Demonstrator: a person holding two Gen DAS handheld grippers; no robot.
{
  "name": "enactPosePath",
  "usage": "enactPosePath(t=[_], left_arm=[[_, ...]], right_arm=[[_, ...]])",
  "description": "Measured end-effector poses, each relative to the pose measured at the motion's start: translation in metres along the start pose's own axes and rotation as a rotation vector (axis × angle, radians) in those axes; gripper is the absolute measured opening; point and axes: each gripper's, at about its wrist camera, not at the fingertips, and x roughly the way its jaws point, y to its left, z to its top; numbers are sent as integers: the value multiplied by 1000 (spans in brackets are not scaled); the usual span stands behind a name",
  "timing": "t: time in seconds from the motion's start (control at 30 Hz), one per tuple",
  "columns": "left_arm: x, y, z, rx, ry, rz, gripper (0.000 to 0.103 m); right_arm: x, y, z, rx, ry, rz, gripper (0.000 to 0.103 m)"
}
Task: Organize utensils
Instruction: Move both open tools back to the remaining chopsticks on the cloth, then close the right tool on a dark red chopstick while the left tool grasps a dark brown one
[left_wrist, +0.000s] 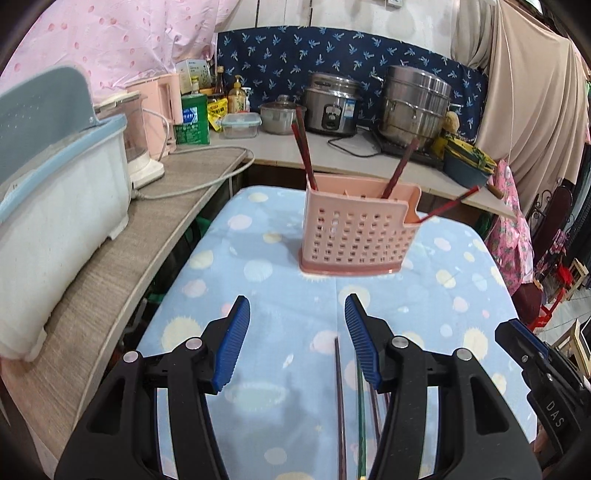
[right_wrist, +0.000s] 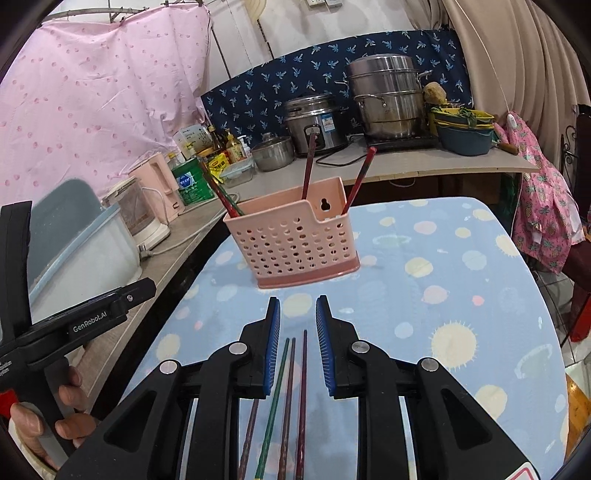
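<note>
A pink perforated utensil holder (left_wrist: 354, 230) stands upright on the blue dotted cloth and holds several dark red chopsticks (left_wrist: 304, 151); it also shows in the right wrist view (right_wrist: 295, 240). Several loose chopsticks (right_wrist: 286, 398), one green, lie flat on the cloth between and under the fingers of my right gripper (right_wrist: 297, 317), which is open with a narrow gap and empty. My left gripper (left_wrist: 297, 317) is open wide and empty, hovering over the cloth short of the holder, with the loose chopsticks (left_wrist: 339, 406) under its right finger.
A wooden counter (left_wrist: 110, 266) on the left carries a white and blue dish rack (left_wrist: 55, 206), a blender and a pink kettle. The back counter holds a rice cooker (left_wrist: 332, 107), a steel steamer pot (left_wrist: 415, 105) and bottles. The cloth-covered table's edge (right_wrist: 546, 295) drops off at the right.
</note>
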Motion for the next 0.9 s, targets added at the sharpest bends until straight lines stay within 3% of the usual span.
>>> enactPosePath(t=[0.57, 0.9], left_arm=[[3, 9, -89, 9, 142, 3, 51], [8, 8, -126, 40, 213, 5, 53]], right_arm=[[-4, 4, -113, -60, 196, -21, 21], [8, 10, -149, -82, 271, -34, 21]])
